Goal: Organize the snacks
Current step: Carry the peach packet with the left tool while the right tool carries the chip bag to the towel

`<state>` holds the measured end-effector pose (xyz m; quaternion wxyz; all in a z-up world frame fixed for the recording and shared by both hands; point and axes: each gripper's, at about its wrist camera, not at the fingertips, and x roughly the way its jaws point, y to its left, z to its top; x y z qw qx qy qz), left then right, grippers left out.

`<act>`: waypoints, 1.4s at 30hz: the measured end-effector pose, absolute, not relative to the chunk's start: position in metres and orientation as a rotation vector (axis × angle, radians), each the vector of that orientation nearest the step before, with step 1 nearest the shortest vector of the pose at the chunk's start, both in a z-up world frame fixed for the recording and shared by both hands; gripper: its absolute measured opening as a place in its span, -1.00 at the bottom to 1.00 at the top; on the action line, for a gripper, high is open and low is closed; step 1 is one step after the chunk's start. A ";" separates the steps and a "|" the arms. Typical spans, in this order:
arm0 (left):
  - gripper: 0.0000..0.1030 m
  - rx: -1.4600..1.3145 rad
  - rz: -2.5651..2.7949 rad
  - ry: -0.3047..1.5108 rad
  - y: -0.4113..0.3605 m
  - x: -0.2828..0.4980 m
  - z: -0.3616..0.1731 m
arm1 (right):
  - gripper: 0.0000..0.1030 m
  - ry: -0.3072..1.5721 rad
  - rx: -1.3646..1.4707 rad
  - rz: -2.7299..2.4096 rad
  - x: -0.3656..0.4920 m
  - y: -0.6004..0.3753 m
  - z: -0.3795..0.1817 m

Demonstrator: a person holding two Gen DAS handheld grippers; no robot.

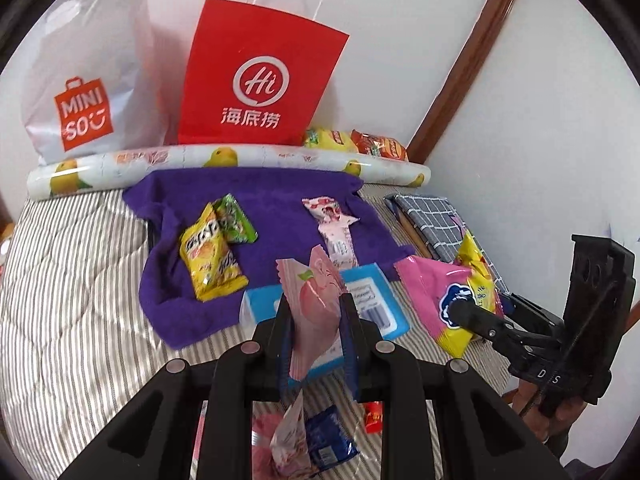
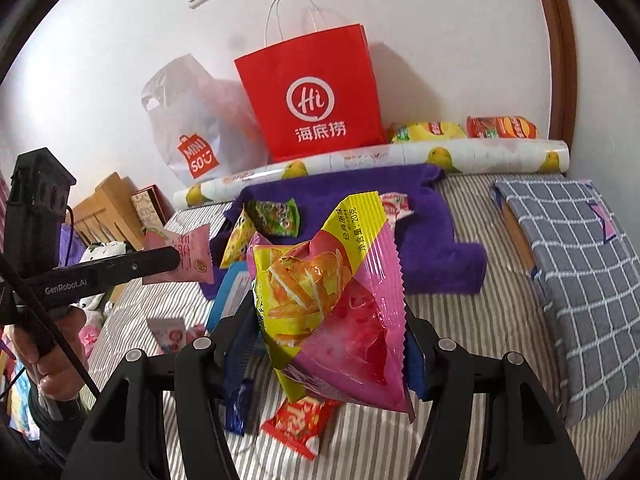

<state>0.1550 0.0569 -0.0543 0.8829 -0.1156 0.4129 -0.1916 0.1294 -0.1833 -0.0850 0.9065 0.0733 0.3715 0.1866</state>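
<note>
Far to the upper left of my left wrist view, a white Miniso bag (image 1: 86, 92) leans on the wall, with a red paper bag (image 1: 260, 76) standing just beside it, both behind a rolled sheet printed with yellow fruit (image 1: 224, 162). Below the roll a purple towel (image 1: 256, 200) lies on the striped bedding (image 1: 76, 280); a yellow snack packet (image 1: 210, 258) and a green packet (image 1: 234, 220) rest on its left part, a white and pink wrapper (image 1: 334, 226) on its right. At lower centre my left gripper (image 1: 316, 312) is clamped on a pale pink peach packet (image 1: 316, 304), which stands upright between the pads above a blue tissue pack (image 1: 376, 304). Further right my right gripper (image 1: 476, 316) grips a pink and yellow chip bag (image 1: 436, 300); from its own wrist view the bag (image 2: 336, 304) fills the centre, pinched between both fingers (image 2: 240, 328) and tilted. A red packet (image 2: 300, 424) lies on the bedding under it. At far right a grey checked cloth (image 2: 580, 248) lies folded at the bed's edge.
</note>
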 end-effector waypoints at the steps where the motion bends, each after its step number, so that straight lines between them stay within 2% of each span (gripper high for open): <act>1: -0.60 -0.236 -0.399 0.857 0.055 0.158 -0.052 | 0.21 0.763 0.153 0.386 0.134 -0.183 -0.083; 12: -0.60 -0.201 -0.368 0.819 0.051 0.204 -0.035 | 0.21 0.716 0.177 0.372 0.180 -0.186 -0.067; 29: -0.60 -0.225 -0.284 0.827 0.091 0.286 -0.037 | 0.21 0.687 0.199 0.359 0.268 -0.169 -0.055; 42: -0.60 -0.242 -0.299 0.905 0.082 0.315 -0.072 | 0.21 0.812 0.217 0.379 0.307 -0.160 -0.115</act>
